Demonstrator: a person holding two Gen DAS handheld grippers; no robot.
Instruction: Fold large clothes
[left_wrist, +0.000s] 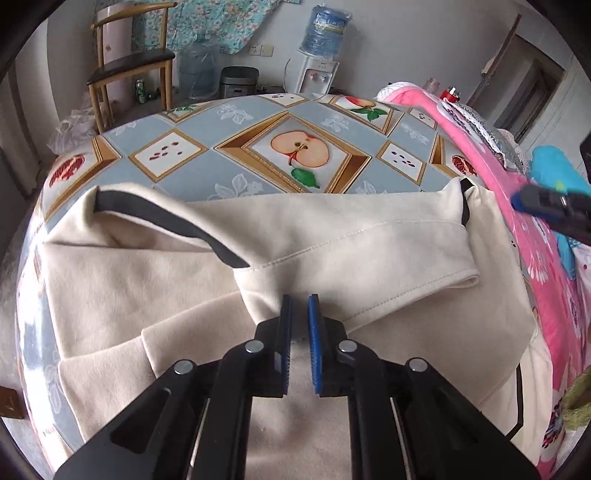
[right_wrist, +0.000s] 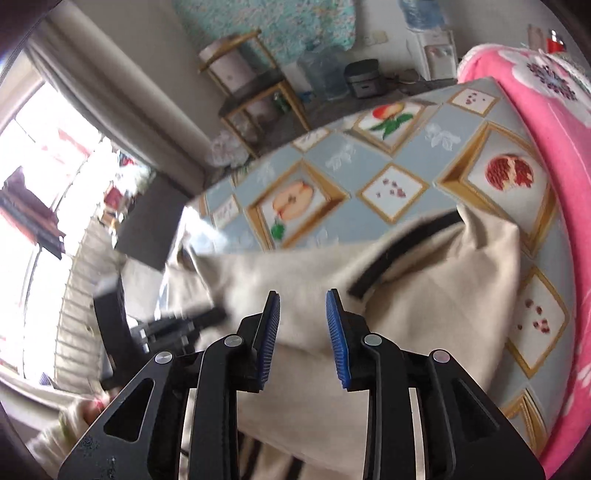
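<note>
A large cream garment (left_wrist: 332, 240) with black trim (left_wrist: 166, 218) lies folded on the table (left_wrist: 258, 177), which is covered by a fruit-patterned cloth. My left gripper (left_wrist: 299, 306) hovers low over it, its jaws nearly together with a thin slit between them. A bunched fold tip meets its left finger (left_wrist: 286, 314); I cannot tell whether cloth is pinched. My right gripper (right_wrist: 303, 299) stands open over the garment (right_wrist: 443, 295) with nothing pressed between its pads. It also shows at the right edge of the left wrist view, right gripper (left_wrist: 546, 205).
A pink flowered blanket (left_wrist: 535, 236) lies along the table's right side. Beyond the table's far edge stand a wooden chair (left_wrist: 133, 62), a water dispenser (left_wrist: 317, 74) and a grey box (left_wrist: 238, 81). A bright window (right_wrist: 44, 177) shows at the left in the right wrist view.
</note>
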